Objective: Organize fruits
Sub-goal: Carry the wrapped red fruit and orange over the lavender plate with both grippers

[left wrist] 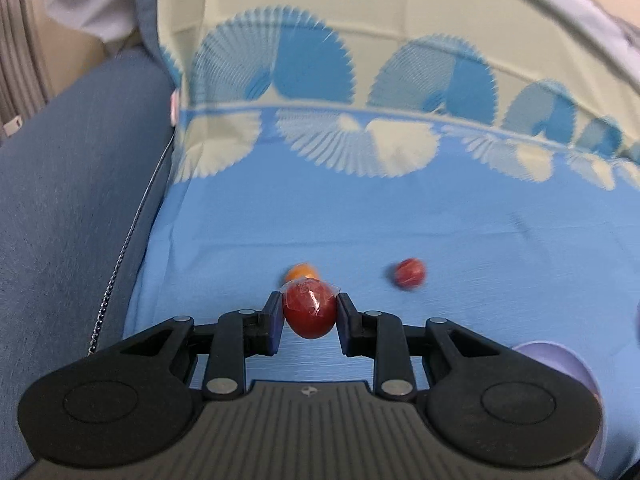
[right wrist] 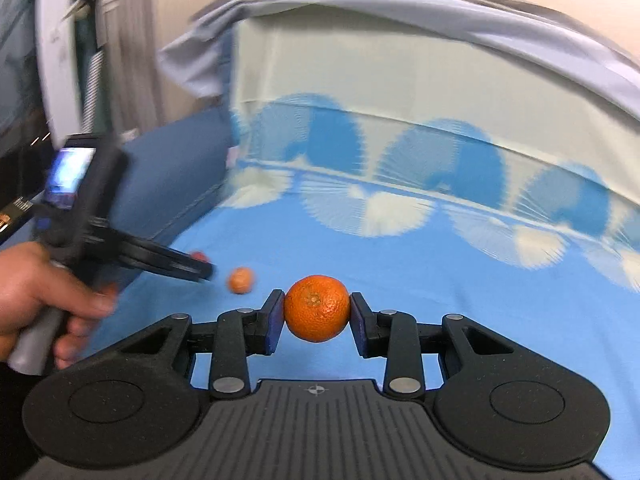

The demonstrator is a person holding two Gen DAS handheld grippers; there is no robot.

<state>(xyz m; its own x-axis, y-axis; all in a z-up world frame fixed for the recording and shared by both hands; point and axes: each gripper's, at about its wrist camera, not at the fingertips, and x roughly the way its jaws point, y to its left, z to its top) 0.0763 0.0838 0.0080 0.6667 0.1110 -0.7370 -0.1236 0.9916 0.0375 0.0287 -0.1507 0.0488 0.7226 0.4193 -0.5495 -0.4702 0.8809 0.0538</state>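
My left gripper (left wrist: 309,312) is shut on a dark red fruit in clear wrap (left wrist: 309,314), held above the blue cloth. Just behind it lies a small orange fruit (left wrist: 301,271), and another red fruit (left wrist: 409,273) lies to the right on the cloth. My right gripper (right wrist: 317,310) is shut on an orange mandarin (right wrist: 317,308), held above the cloth. In the right wrist view the left gripper (right wrist: 200,270) comes in from the left in a hand, with a small orange fruit (right wrist: 241,280) on the cloth beside it.
A lilac bowl rim (left wrist: 560,364) shows at the lower right of the left wrist view. A dark blue cushion (left wrist: 72,184) borders the cloth on the left. A patterned backrest (right wrist: 400,128) rises behind.
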